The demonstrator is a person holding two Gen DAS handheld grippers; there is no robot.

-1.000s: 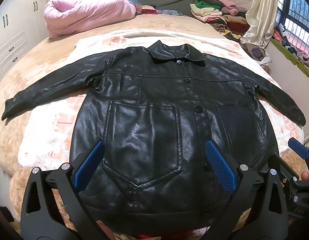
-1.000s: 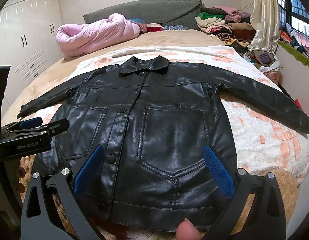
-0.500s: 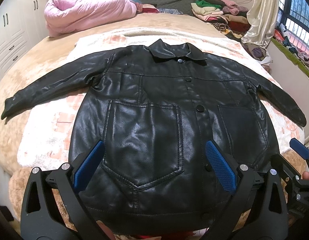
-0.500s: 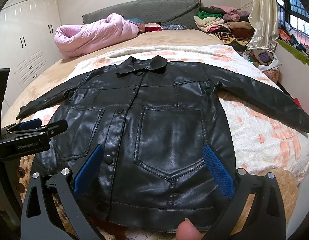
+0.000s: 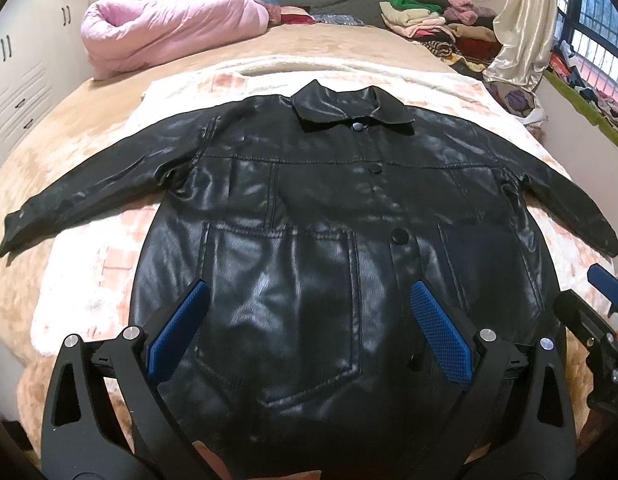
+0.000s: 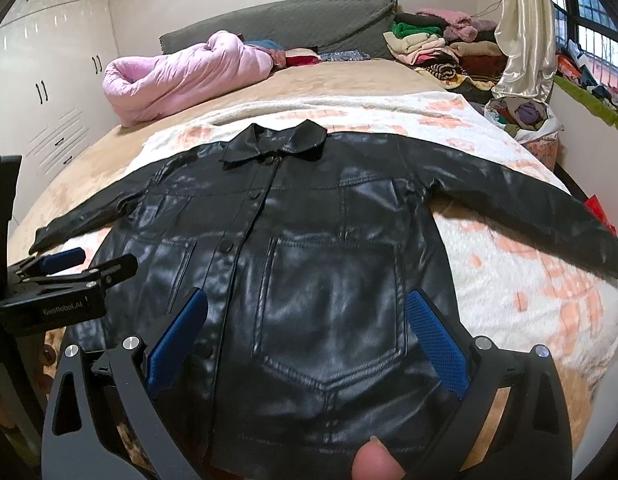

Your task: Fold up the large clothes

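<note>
A black leather jacket lies flat and buttoned on a white and pink blanket, collar far, sleeves spread to both sides. It also shows in the right wrist view. My left gripper is open and empty, held above the jacket's left pocket near the hem. My right gripper is open and empty above the jacket's right pocket. The right gripper's blue-tipped fingers show at the right edge of the left wrist view. The left gripper shows at the left of the right wrist view.
A rolled pink quilt lies at the head of the bed. Stacked folded clothes sit at the back right by a cream curtain. White wardrobes stand on the left. A bag of clothes sits beside the bed.
Both grippers have moved slightly forward over the jacket's hem. The jacket has not moved and both grippers stay open.
</note>
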